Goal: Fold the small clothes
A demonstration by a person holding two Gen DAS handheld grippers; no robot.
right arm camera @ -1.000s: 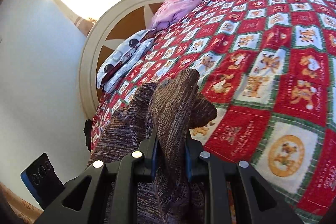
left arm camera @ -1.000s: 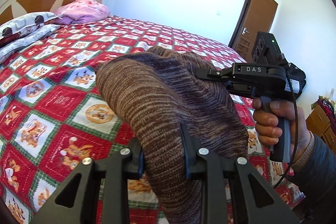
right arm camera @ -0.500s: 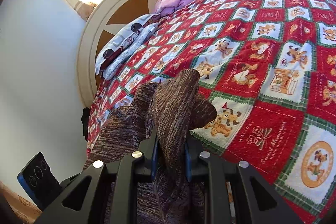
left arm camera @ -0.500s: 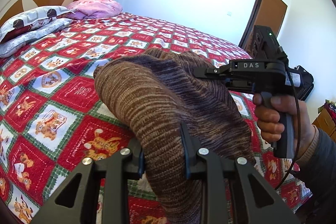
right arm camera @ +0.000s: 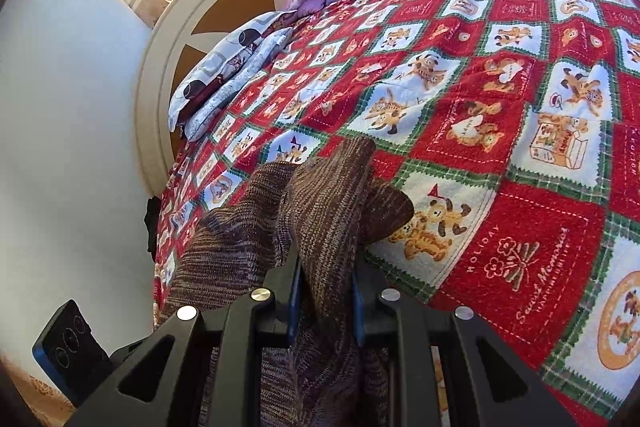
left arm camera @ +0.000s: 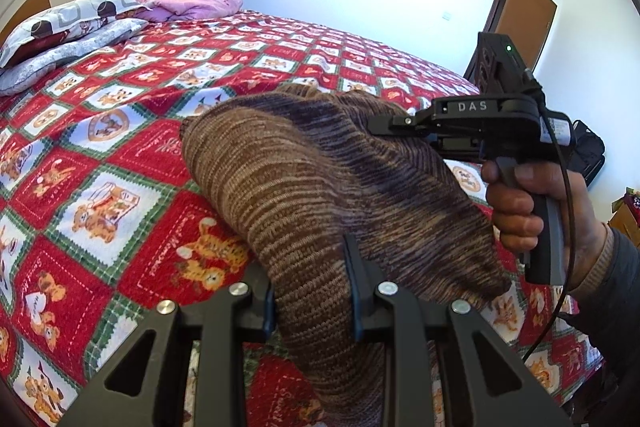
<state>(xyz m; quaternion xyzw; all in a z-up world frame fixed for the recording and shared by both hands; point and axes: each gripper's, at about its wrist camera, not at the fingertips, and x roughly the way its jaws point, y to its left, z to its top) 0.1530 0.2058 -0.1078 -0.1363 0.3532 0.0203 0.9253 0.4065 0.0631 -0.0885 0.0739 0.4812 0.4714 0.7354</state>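
Knitwear in mid-air: I am holding a brown striped knitted garment (left arm camera: 320, 187) over the red patchwork bedspread (left arm camera: 100, 155), my left gripper (left arm camera: 312, 291) and right gripper (right arm camera: 324, 291) each clamping an edge; I am judging folding barely begun, with laying flat and every fold remaining

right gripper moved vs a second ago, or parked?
Yes. The right gripper, shut on the brown knit garment, has moved forward over the bedspread: the garment's tip now covers squares that lay clear ahead of it, and the headboard sits higher.
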